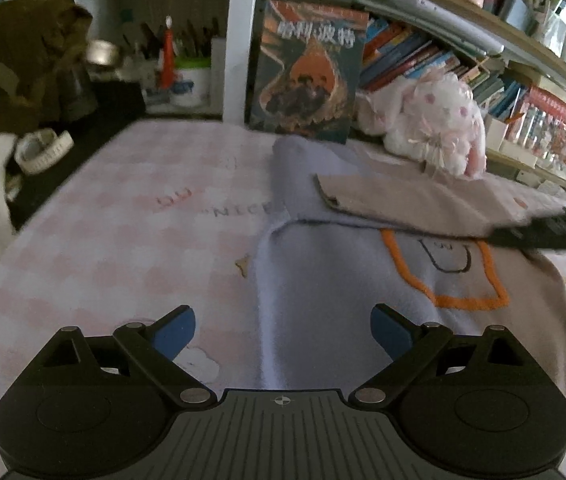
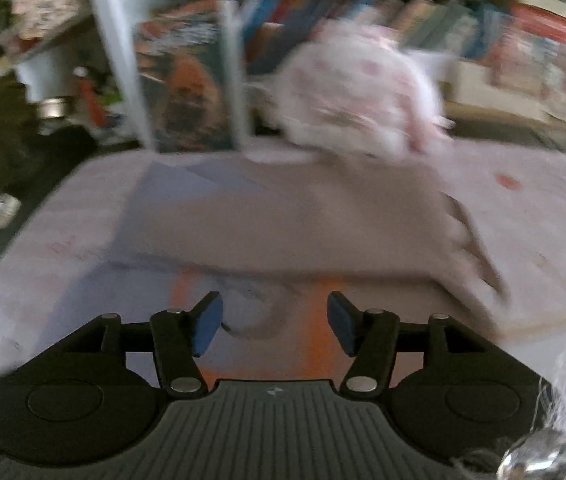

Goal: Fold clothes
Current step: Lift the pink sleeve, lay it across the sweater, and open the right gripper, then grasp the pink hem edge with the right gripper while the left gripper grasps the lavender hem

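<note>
A sweater (image 1: 335,264), lavender on the left and beige on the right, lies flat on a pink checked cloth (image 1: 131,232). It bears an orange stitched outline (image 1: 467,300). A beige sleeve (image 1: 403,200) is folded across its upper part. My left gripper (image 1: 283,332) hovers open over the sweater's lower left edge, nothing between its blue pads. The right wrist view is blurred: my right gripper (image 2: 274,328) stands open just above the orange motif (image 2: 319,336), with the folded beige sleeve (image 2: 303,220) ahead. The right gripper shows as a dark bar (image 1: 551,232) in the left wrist view.
A large book (image 1: 307,68) stands upright against a white post at the table's back. A pink-spotted plush toy (image 1: 431,124) sits beside it. Bookshelves (image 1: 463,52) fill the back right. A brown garment (image 1: 23,60) and a white watch (image 1: 43,148) lie at the left.
</note>
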A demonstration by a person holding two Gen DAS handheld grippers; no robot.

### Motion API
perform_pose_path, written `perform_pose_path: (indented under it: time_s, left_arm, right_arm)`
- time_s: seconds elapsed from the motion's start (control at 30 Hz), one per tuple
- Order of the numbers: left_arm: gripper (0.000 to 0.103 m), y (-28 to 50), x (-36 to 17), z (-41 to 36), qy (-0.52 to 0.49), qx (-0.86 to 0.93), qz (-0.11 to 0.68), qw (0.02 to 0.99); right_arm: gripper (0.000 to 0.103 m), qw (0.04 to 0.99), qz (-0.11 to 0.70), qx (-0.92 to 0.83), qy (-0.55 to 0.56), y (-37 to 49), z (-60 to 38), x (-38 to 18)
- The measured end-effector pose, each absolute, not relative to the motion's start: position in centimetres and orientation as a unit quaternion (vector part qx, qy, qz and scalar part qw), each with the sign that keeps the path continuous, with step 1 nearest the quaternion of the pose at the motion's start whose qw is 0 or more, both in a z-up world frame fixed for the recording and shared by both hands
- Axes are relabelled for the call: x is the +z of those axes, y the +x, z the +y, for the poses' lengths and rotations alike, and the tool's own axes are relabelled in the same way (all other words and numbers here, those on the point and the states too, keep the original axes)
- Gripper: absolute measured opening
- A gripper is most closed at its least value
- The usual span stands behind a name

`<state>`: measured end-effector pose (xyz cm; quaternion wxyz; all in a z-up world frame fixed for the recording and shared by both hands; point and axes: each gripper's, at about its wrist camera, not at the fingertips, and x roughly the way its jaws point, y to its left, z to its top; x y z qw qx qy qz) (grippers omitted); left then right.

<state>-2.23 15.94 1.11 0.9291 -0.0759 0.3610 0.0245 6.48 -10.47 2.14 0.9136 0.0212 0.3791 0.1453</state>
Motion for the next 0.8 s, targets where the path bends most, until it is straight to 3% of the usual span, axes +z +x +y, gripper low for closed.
perform_pose_path:
  time_s: [0.27,0.8]
  left_arm:
    - [0.096,-1.8,0.2,14.6,-0.059,0.029,0.376,0.924]
    - [0.085,-6.9,-0.6,12.8,-0.06,0.083,0.402,0.91]
  right_arm:
    - [0.059,0.914,0.402,0.043,0.026,0.0,-18.1,0.8]
    - [0.055,0.895,0.431,0.072,0.091,-5.7,-23.5,-1.4]
